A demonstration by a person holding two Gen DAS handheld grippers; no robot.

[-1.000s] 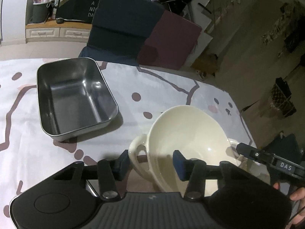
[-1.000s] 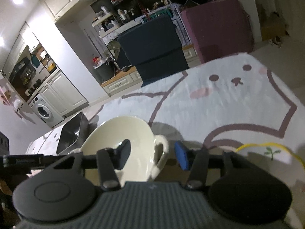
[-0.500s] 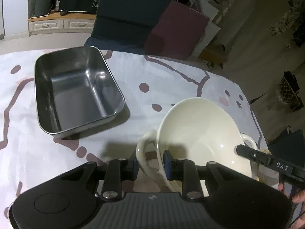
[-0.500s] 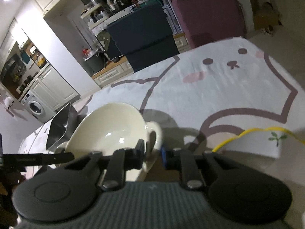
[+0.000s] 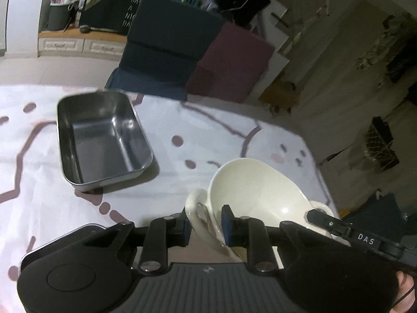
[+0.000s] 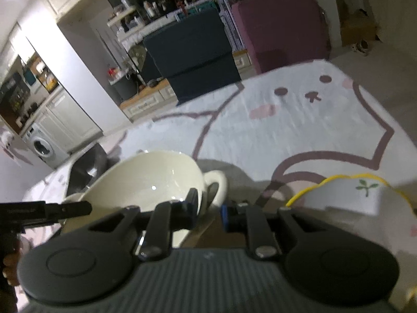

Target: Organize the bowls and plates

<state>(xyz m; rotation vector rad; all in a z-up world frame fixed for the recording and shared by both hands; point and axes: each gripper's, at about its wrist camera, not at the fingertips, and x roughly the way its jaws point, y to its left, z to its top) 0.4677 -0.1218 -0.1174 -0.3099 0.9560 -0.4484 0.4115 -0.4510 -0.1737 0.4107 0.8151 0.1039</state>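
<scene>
Left wrist: left gripper [image 5: 206, 225] has just closed, pinching the cream bowl [image 5: 256, 191] by its near handle; bowl now tilted off the surface [image 5: 208, 120], near its right edge. Steel tray [image 5: 101, 137] well apart, cloth between them bare.

Right wrist: right gripper [image 6: 209, 208] has closed on the bowl's other handle; yellow-rimmed plate [image 6: 362, 195] just right.

A black left gripper [image 5: 206, 224] with 2 blue-padded fingers [image 5: 227, 224], silver screws and a ribbed grey body is pictured; "DAS" is printed on the right gripper [image 6: 208, 212].
</scene>
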